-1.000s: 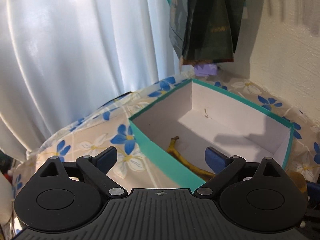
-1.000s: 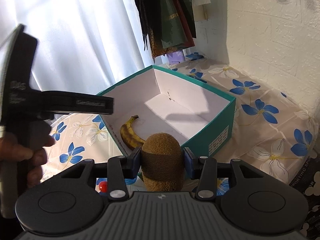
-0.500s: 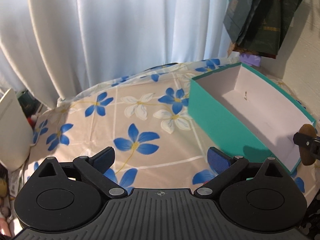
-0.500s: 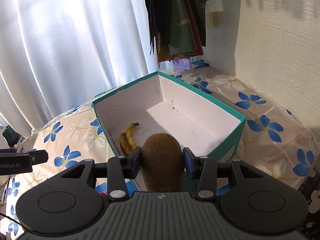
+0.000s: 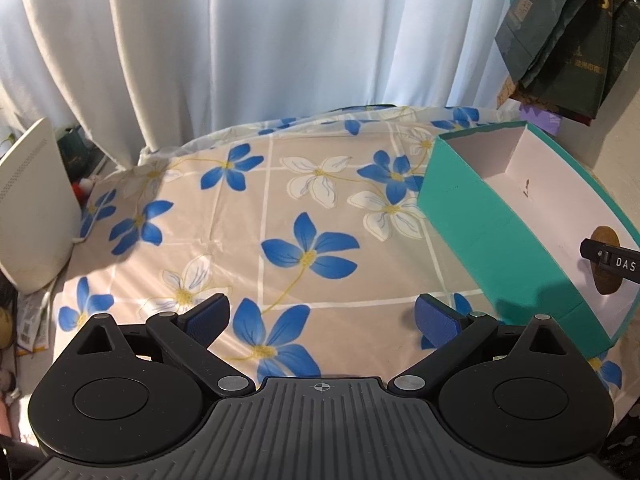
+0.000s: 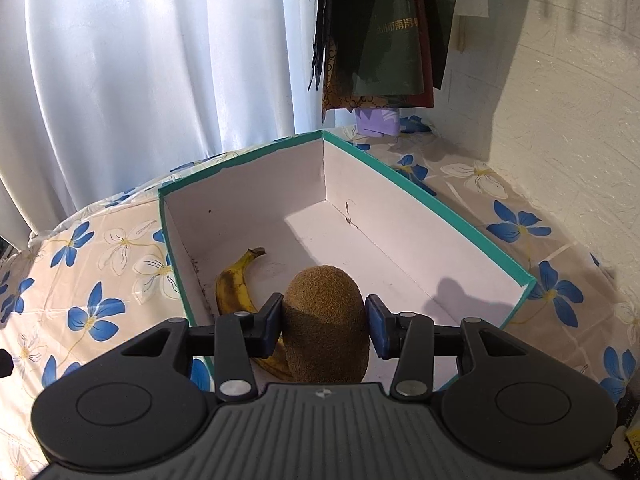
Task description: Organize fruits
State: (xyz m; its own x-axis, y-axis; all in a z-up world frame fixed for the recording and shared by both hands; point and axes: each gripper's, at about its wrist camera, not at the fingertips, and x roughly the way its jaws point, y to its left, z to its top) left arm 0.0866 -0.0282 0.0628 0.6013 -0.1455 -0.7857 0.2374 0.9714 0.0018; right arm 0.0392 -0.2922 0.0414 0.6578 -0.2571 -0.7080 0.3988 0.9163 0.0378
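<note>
Kiwi (image 6: 326, 322) clamped, right gripper (image 6: 325, 326) seemingly over box (image 6: 472, 232).

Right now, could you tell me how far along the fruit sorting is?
Done: a banana lies in the teal box. In hand: the right hand-held gripper grips a kiwi above the box. Left: releasing the kiwi; the left hand-held gripper is open over the tablecloth. No other loose fruit is visible.

White letters "DAS" stand on a black gripper arm (image 5: 612, 262) far right of the jaws. Gold Chinese characters mark a dark green bag (image 6: 394, 48) hanging above, partly legible.
</note>
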